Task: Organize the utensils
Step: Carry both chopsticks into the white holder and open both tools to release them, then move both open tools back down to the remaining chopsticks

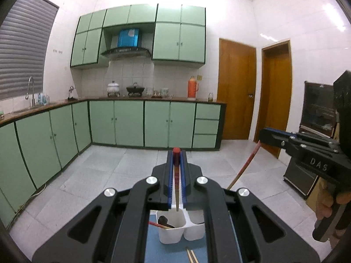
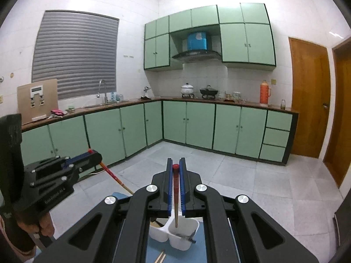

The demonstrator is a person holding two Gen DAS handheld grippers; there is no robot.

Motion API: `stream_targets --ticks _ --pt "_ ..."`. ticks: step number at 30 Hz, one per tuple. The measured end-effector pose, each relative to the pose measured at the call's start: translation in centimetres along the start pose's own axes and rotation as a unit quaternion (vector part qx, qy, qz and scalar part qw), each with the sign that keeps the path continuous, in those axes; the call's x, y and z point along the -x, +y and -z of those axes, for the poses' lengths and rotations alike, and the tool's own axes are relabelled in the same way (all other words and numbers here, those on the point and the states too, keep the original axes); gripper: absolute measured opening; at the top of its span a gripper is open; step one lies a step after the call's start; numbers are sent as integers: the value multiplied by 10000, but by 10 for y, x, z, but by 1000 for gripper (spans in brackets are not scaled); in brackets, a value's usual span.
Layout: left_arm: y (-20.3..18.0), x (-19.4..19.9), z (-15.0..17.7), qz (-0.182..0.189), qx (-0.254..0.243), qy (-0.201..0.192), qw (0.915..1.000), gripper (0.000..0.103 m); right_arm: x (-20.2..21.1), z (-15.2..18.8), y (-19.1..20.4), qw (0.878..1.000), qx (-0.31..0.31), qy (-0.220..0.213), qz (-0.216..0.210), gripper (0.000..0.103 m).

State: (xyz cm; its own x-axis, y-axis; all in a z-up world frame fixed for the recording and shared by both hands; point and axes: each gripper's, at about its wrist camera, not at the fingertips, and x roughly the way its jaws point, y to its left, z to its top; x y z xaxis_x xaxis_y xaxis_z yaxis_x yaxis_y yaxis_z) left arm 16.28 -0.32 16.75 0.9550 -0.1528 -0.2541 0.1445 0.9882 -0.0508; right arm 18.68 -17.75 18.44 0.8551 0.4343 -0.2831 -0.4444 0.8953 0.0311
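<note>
My left gripper (image 1: 176, 153) is shut on a red-topped chopstick (image 1: 176, 182) that hangs tip-down over the left cup of a white two-cup utensil holder (image 1: 171, 233). That cup holds a dark utensil and a red-ended stick. My right gripper (image 2: 176, 164) is shut on another red-topped chopstick (image 2: 176, 188), its tip over the right cup of the holder (image 2: 183, 239), which holds a metal utensil. Each gripper also shows in the other view, the right one (image 1: 266, 134) and the left one (image 2: 93, 153), with its chopstick slanting down. Loose wooden chopsticks (image 1: 192, 256) lie on the blue mat (image 1: 158, 247).
The holder stands on the blue mat below both grippers. Beyond is a tiled floor (image 1: 105, 171), green cabinets (image 1: 129, 122) along the far and left walls, two wooden doors (image 1: 237, 92) at the right, and a dark cart (image 1: 302, 175) at the far right.
</note>
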Motion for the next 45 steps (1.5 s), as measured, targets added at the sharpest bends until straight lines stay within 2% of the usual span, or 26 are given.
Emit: stream_targets --ticks 5,11,12,13,14,15,17,20,24,28,35,40,45 --pt "-1 -43 26 6 40 476 9989 5 -48 24 -10 9991 -41 401 164 6" --pt "4 -70 61 108 41 915 9957 8 -69 57 -17 9967 -204 781 82 7" --pt "6 -69 64 114 31 914 9957 11 -66 61 -17 9967 -210 779 78 11" --pt "8 -65 67 106 21 903 9959 23 -62 63 -18 9968 -219 765 108 17" --pt "10 -62 70 87 38 885 9960 43 -56 67 -20 9968 -265 743 156 34" --pt "13 -55 72 101 98 821 9965 49 -51 69 -22 9968 -301 716 169 44" --pt "16 -44 75 132 161 726 9971 54 -35 77 -24 9972 -369 611 219 51" --pt "19 -15 84 119 181 555 9982 69 -10 91 -22 9972 -418 469 416 74" --pt "19 11 102 57 171 516 9985 77 18 116 -15 9962 -550 364 564 86" --pt "20 30 138 -78 290 725 9969 78 39 156 -5 9936 -707 435 761 87" --pt "23 35 198 -234 182 1381 9900 79 43 226 9 9846 -1184 968 847 87" --pt "27 38 231 -325 45 1732 9843 79 36 264 26 9790 -1188 1396 893 79" --pt "32 38 258 -422 -68 2110 9766 79 22 289 42 9730 -1275 1782 724 63"
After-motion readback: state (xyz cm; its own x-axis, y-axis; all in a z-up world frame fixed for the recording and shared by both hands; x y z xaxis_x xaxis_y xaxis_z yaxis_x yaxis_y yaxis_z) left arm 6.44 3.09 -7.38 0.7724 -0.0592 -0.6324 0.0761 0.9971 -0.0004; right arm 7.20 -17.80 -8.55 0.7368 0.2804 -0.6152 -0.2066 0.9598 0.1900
